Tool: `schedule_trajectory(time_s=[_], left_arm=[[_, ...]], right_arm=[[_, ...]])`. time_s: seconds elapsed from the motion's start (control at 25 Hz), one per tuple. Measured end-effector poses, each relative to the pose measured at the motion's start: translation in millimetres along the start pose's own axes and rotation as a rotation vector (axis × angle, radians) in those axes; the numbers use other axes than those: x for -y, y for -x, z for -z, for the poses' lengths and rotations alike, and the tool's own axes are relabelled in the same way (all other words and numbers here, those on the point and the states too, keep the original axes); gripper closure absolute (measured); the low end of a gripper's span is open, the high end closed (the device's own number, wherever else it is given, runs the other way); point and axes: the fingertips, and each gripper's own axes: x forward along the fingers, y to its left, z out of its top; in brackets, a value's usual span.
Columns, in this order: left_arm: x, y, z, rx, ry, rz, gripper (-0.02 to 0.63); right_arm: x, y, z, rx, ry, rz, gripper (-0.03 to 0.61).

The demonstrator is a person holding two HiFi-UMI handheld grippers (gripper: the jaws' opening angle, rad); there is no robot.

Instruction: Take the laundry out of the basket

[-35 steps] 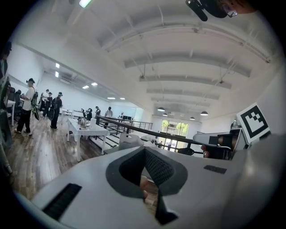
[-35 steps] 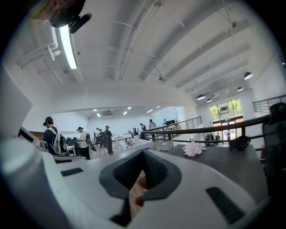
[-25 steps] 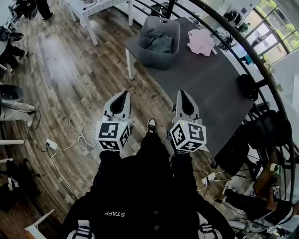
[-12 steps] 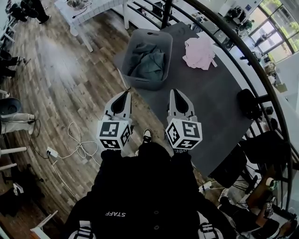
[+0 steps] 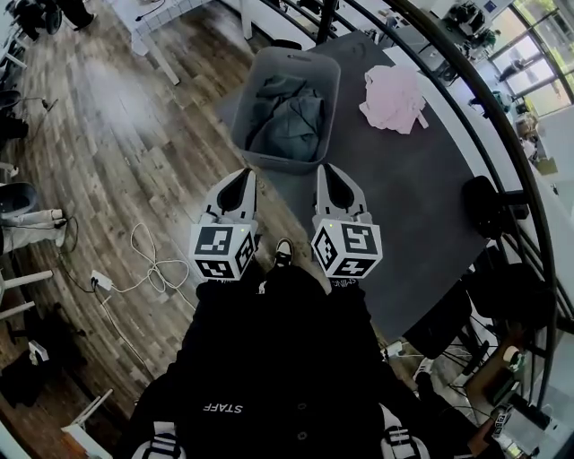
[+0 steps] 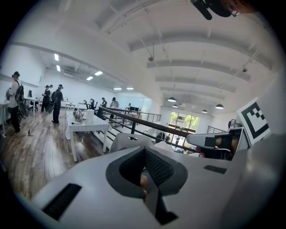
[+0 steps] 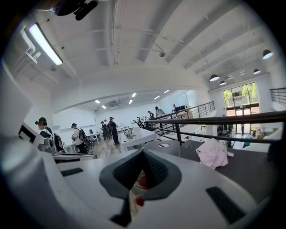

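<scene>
A grey laundry basket [image 5: 316,90] stands on the near left corner of a dark table [image 5: 404,197]. Grey-green laundry [image 5: 289,116] lies crumpled inside it. A pink garment [image 5: 395,97] lies on the table to the basket's right. Both grippers hover side by side just short of the basket, over the table's edge and the wooden floor. My left gripper [image 5: 244,173] is shut and empty, and so is my right gripper [image 5: 325,168]. The basket's rim [image 6: 128,139] shows beyond the left jaws. Past the right jaws I see the basket [image 7: 166,146] and the pink garment [image 7: 213,153].
A black bag [image 5: 484,204] sits at the table's right edge. A dark railing [image 5: 466,81] curves behind the table. White cables [image 5: 152,264] lie on the floor at the left. A white table [image 5: 170,13] stands far left, with people beyond it.
The person has stepped toward the table, so the basket and the pink garment now lie closer to both grippers. Both grippers stay shut and empty.
</scene>
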Motion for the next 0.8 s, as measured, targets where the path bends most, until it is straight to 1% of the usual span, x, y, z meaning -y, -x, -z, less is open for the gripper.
schedule_trajectory(time_s=[0.24, 0.36, 0.56, 0.68, 0.8], left_arm=[[-29, -19, 7, -0.027, 0.036, 0.033, 0.614], [-43, -34, 12, -0.051, 0.052, 0.044, 0.614], [-71, -60, 13, -0.074, 0.061, 0.058, 0.614], [-87, -78, 16, -0.096, 0.062, 0.058, 0.614], [-100, -101, 17, -0.12, 0.067, 0.06, 0.614]], right_arm=[[-16, -38, 15, -0.064, 0.01, 0.019, 0.563], [-12, -59, 24, -0.103, 0.019, 0.041, 0.563], [-7, -108, 34, -0.162, 0.004, 0.067, 0.563], [-9, -139, 39, -0.193, 0.012, 0.073, 0.563], [-6, -168, 44, -0.229, -0.003, 0.073, 0.563]])
